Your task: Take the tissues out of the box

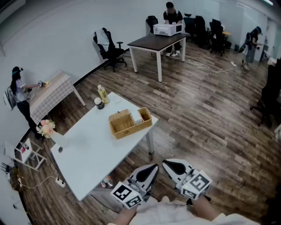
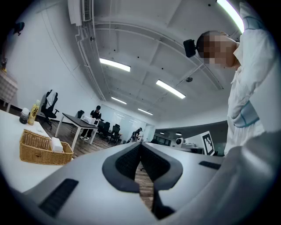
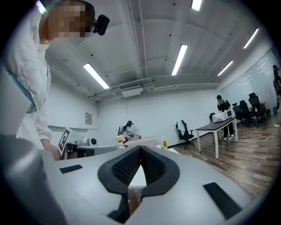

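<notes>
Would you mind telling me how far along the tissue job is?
Nothing looks done: the white tissues sit in the wicker basket. Nothing in hand: left gripper and right gripper are shut, empty, off the table. Left: reach in, grip, lift them out.

I see white tissues standing in the wicker box's small end compartment, on the white table.

Place: you stand in a big open office or lab room | Floor: wood planks, loose cable trailing across | Furniture: white table, dark-topped table with a white boxy machine, swivel chairs along the walls | Ceiling: long strip lights, bare pipes | People: others around you work standing at separate tables
</notes>
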Demonstrator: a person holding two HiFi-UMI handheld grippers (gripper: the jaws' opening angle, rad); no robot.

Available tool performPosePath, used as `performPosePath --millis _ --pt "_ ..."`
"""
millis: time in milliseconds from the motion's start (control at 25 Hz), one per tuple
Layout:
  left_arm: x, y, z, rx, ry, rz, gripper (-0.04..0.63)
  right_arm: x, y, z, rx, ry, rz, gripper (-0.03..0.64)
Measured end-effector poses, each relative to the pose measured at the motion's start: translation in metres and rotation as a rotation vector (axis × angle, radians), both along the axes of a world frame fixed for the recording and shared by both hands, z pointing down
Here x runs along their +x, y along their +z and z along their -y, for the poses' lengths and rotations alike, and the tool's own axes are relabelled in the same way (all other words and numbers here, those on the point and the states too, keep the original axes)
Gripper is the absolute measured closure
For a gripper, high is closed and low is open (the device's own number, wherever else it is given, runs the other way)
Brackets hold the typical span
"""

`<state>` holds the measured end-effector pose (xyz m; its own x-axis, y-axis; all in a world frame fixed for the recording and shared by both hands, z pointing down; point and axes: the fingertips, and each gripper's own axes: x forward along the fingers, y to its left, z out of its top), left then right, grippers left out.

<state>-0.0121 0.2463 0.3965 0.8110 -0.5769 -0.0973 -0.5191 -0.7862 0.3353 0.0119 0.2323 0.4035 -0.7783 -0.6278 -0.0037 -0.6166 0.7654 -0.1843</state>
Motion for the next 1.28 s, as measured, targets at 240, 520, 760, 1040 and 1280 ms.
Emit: performPosePath --millis 240,520,760,1040,1280 --pt "0.001 0.003 0.010 -0.006 -0.018 0.007 0.594 0.005 0.005 0.017 0.019 -0.001 -0.036 0.584" --pt "0.002 0.009 0.015 -0.022 -0.017 0.010 0.594 0.008 0.012 0.024 0.011 0.001 -0.038 0.584" --pt "0.004 0.009 0.016 -0.025 -0.007 0.015 0.594 0.008 0.010 0.024 0.001 0.002 -0.024 0.584" --pt "0.004 0.012 0.019 -0.030 -0.024 0.006 0.594 0.004 0.008 0.021 0.000 -0.040 0.015 0.581" --pt "0.008 0.016 0.025 -0.039 -0.029 0.015 0.594 0.015 0.011 0.025 -0.011 -0.026 0.020 0.581"
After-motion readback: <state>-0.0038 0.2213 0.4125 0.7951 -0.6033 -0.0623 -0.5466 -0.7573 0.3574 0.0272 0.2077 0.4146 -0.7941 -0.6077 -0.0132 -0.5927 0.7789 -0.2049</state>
